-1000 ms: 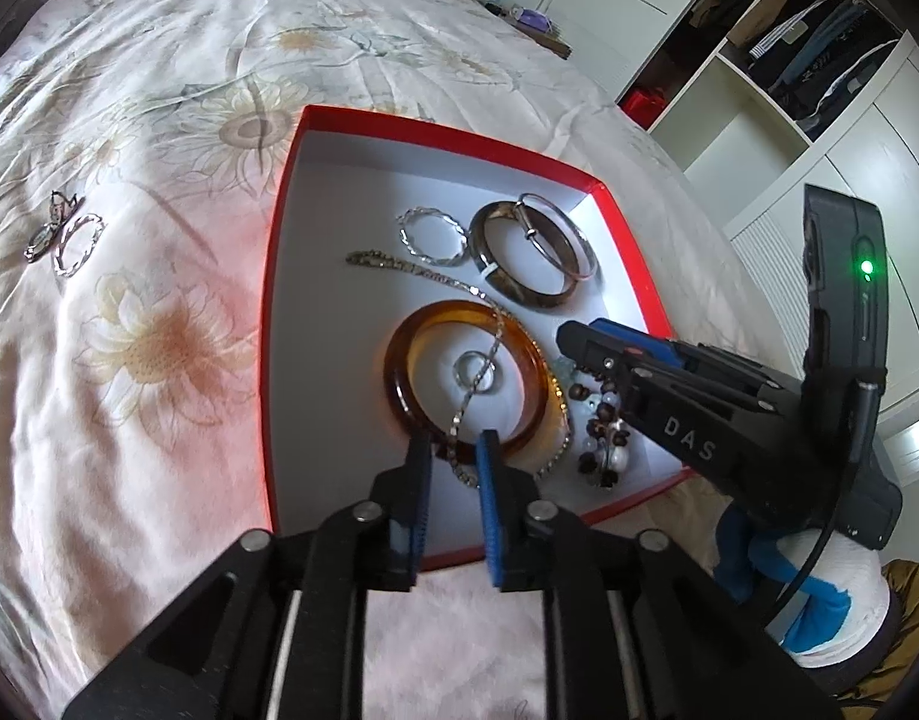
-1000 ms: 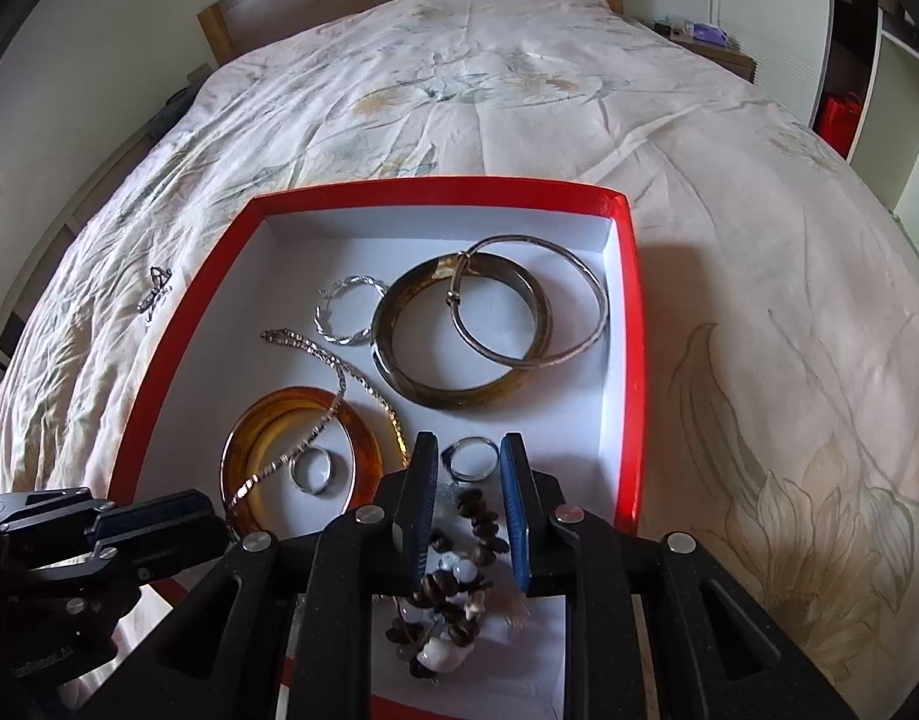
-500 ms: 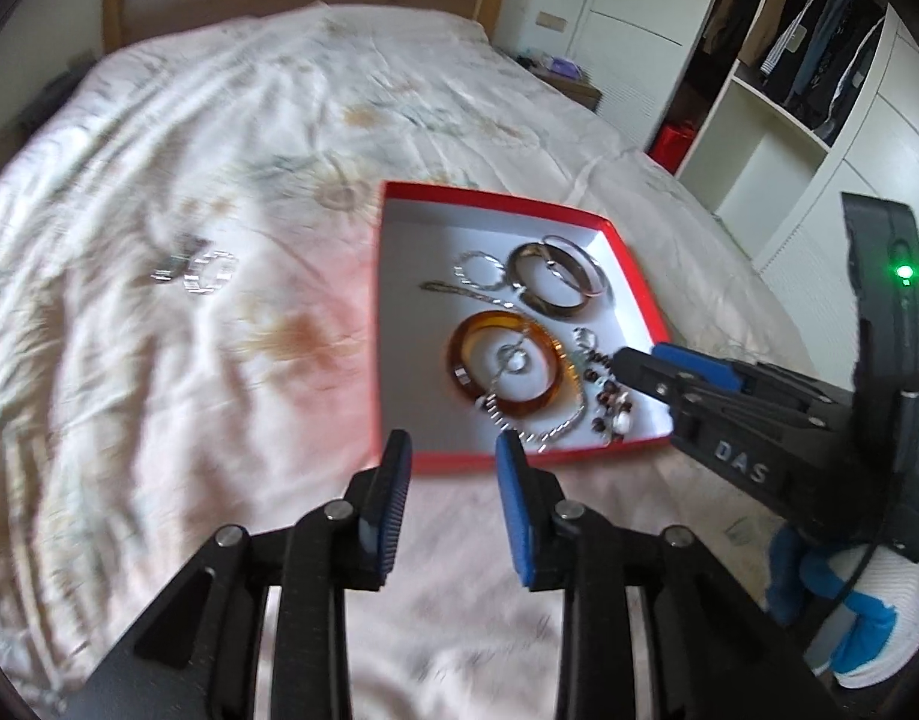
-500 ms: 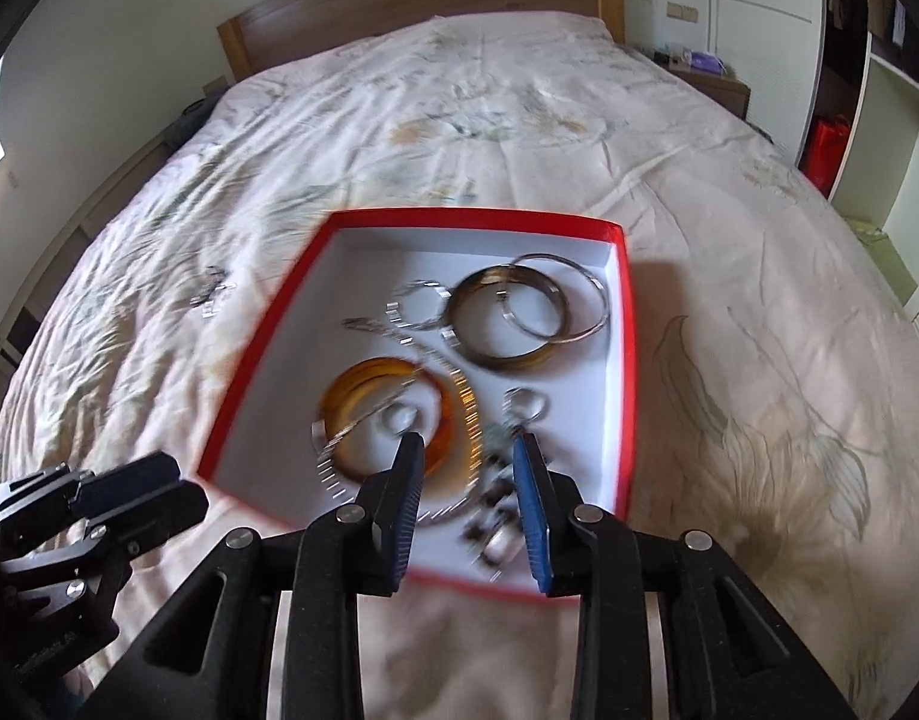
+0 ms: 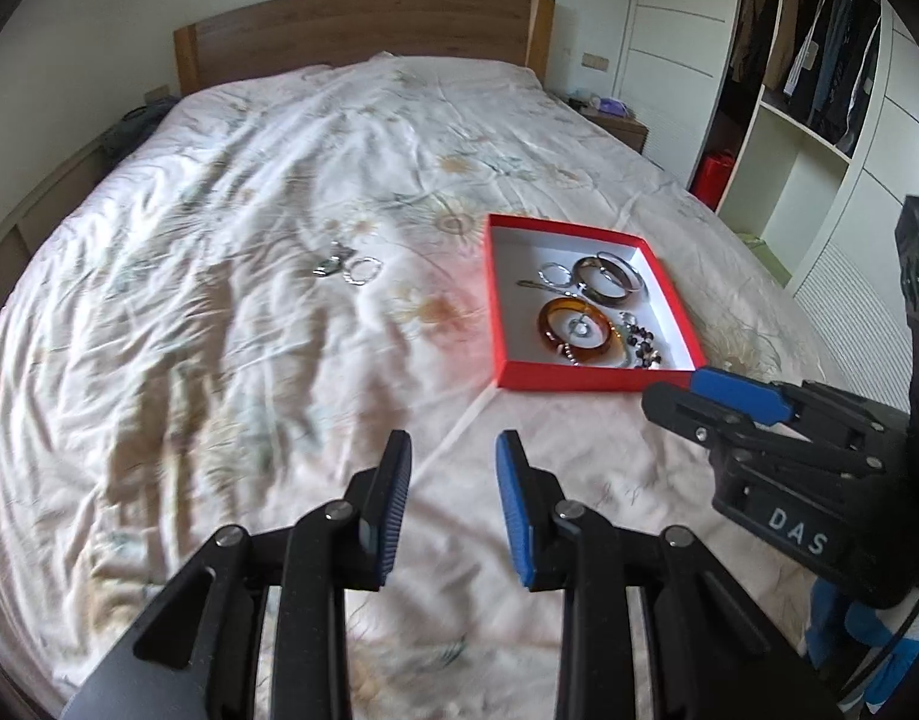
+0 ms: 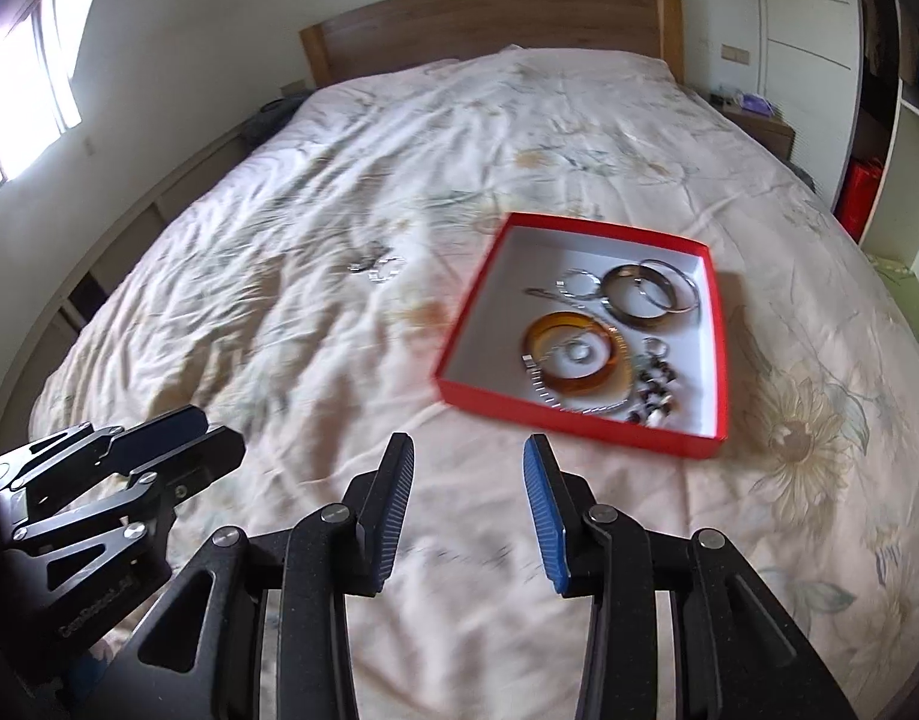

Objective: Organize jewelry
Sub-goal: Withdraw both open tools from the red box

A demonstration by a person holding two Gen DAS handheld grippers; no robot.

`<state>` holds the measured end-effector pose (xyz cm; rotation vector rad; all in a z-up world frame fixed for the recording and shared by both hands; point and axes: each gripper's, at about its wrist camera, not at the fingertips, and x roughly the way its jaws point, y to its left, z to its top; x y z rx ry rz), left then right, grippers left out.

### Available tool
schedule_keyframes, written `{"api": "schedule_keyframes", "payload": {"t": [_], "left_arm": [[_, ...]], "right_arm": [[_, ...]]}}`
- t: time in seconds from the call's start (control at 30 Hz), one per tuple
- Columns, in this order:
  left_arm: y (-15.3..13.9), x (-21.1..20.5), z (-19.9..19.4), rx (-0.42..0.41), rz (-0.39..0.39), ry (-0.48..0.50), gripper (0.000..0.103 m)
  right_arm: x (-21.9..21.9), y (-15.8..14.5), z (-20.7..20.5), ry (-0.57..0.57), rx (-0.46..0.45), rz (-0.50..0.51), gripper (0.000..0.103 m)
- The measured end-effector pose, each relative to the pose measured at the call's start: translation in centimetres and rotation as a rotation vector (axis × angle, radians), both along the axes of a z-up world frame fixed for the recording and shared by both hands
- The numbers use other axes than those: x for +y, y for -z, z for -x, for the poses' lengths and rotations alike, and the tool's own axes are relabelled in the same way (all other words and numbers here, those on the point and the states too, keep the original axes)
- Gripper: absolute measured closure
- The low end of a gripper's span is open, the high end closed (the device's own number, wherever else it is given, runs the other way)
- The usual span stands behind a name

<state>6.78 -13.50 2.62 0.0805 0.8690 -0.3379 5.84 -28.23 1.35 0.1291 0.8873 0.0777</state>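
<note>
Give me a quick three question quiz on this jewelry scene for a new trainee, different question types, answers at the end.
1. True or false: the amber bangle lies inside the red box.
2. Multiple choice: the small silver pieces outside the box lie on A) the bedspread, B) the nightstand, C) the wardrobe shelf.
3. Fill in: neither the left gripper nor the right gripper holds ____.

Key: 1 true; 2 A; 3 anything.

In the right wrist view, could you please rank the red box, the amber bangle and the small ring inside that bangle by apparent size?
1. Red box
2. Amber bangle
3. Small ring

All lie together, so nearness hardly skews this.
</note>
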Motion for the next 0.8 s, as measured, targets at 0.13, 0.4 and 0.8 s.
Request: {"api": "schedule_keyframes", "payload": {"t": [0.13,0.4,0.8], "left_arm": [[-1.0,2.2,1.7,-0.022,0.005,-0.028,0.075],[-2.4,6.0,4.6,-0.074,-0.004,-0.088,0.074],[-3.9,9.5,7.3,-0.134,0.007,-0.135,0.066]], "right_arm": [[2.3,-1.2,1.9,-0.025,-0.017,0.014,0.059],[5.4,-2.6,4.4,-0.063,-0.041,0.027,0.058],[9.1,-3.9,7.0,-0.101,-0.069,0.055,0.058]]}}
